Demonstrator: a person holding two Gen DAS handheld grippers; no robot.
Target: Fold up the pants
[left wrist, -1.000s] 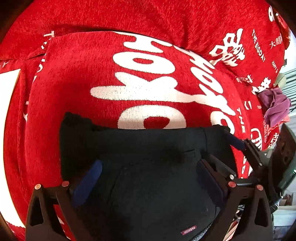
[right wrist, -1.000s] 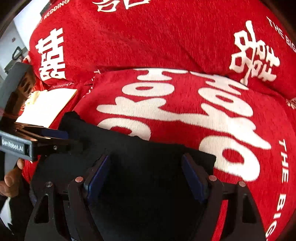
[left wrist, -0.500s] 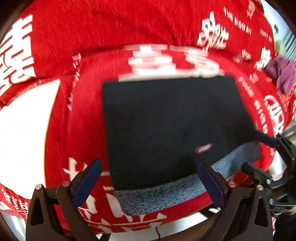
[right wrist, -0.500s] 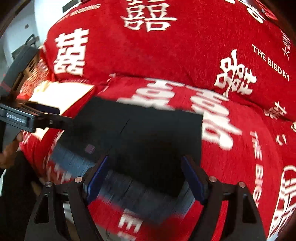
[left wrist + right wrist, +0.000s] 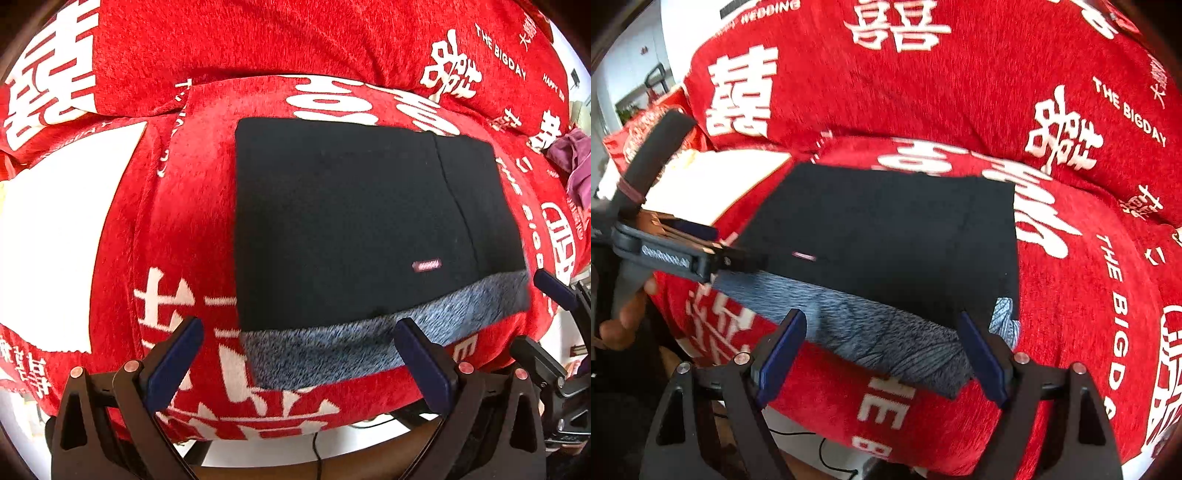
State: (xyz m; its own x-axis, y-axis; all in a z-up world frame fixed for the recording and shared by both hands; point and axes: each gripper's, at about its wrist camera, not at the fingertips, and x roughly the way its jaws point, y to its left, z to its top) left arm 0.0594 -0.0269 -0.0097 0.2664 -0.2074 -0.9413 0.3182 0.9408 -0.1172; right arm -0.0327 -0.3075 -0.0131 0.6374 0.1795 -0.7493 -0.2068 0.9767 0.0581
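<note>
The black pants [image 5: 343,221] lie folded into a flat rectangle on the red seat cushion [image 5: 184,229], with a grey fleecy lining [image 5: 332,347] showing along the near edge and a small pink label [image 5: 427,264] near it. My left gripper [image 5: 297,328] hangs open above the near edge, its pads clear of the cloth. In the right wrist view the pants [image 5: 886,236] fill the middle. My right gripper [image 5: 881,315] is opening over the grey lining [image 5: 871,336], gripping nothing. The left gripper [image 5: 698,236] shows at the left, held by a hand [image 5: 624,321].
The red back cushion [image 5: 277,40] with white lettering rises behind the pants. A white patch [image 5: 55,240] of the cover lies to the left. Purple cloth [image 5: 576,162] sits at the far right. The seat's front edge drops to a pale floor with a thin cable [image 5: 316,454].
Both grippers have drawn back from over the black cloth toward the seat's front edge and risen a little. The whole folded rectangle and its grey lining now show.
</note>
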